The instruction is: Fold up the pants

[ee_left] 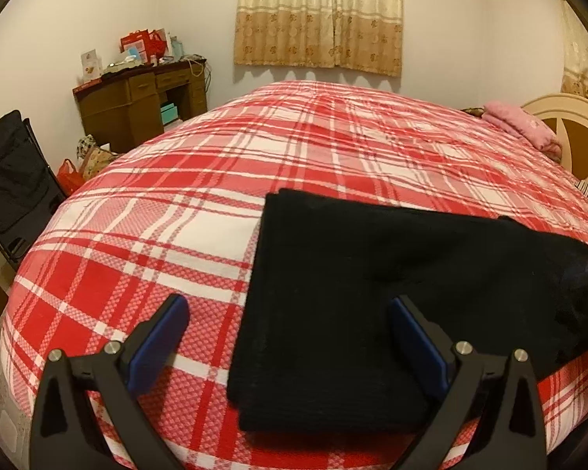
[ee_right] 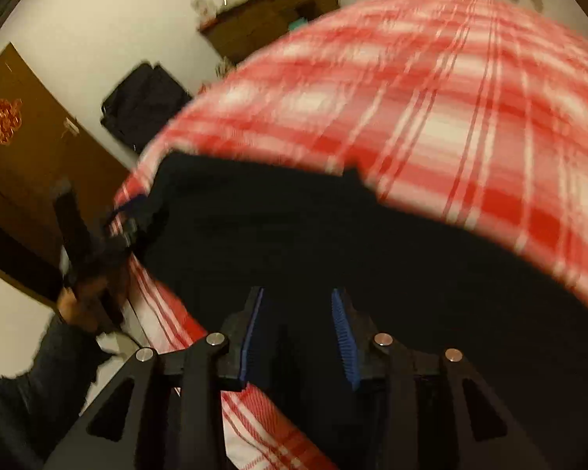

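- Left wrist view: my left gripper [ee_left: 290, 337] hangs low over the near edge of a bed with a red and white plaid bedspread [ee_left: 168, 211]. Its jaws are spread wide and hold nothing.
- The black pants [ee_left: 372, 293] lie flat on the bedspread as a compact rectangle with layered edges along the left side. The right finger sits over the cloth, the left over bare plaid. I judge the main folds done; at most one more fold or a tidy-up is left.
- Only this view shows the neat outline of the bundle, a pink blanket [ee_left: 521, 129] near the headboard, a curtain [ee_left: 319, 15] and a wooden desk [ee_left: 137, 102].
- Right wrist view, blurred by motion: my right gripper [ee_right: 298, 333] is over the pants [ee_right: 333, 243], fingers partly apart. Dark cloth fills the gap, and I cannot tell whether they grip it.
- Only this view shows my left hand [ee_right: 82, 297] holding the other gripper's handle at the bed's edge, and a brown door [ee_right: 27, 149].
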Action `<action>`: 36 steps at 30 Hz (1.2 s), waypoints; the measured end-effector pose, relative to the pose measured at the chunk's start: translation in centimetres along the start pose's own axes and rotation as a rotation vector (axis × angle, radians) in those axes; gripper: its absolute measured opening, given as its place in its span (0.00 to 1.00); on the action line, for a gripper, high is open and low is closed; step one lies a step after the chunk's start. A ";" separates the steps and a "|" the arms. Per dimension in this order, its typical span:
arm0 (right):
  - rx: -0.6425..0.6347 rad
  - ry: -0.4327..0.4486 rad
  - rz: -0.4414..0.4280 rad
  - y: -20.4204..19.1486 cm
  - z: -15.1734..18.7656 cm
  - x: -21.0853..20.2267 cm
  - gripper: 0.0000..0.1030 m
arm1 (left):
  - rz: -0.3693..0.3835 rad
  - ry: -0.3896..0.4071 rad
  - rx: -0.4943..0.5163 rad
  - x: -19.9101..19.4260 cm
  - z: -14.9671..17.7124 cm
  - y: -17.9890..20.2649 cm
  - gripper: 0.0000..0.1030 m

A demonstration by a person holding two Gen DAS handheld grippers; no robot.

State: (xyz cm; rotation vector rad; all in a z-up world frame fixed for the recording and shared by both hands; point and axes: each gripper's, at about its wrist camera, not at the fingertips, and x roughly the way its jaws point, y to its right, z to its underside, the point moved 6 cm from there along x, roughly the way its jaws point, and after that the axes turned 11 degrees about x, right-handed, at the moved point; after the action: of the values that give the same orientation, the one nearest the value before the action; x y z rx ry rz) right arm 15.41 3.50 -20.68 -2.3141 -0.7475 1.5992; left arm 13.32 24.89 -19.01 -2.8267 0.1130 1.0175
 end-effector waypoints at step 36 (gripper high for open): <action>0.349 0.248 0.156 16.4 8.2 -13.9 0.49 | -0.077 -0.074 0.004 -0.2 -0.5 2.4 1.00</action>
State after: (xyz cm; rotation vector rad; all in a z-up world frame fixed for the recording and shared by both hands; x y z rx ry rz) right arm 8.63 -18.47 -20.13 -2.2906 -0.2167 1.3364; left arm 13.23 22.40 -18.78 -2.7623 -0.0012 1.1020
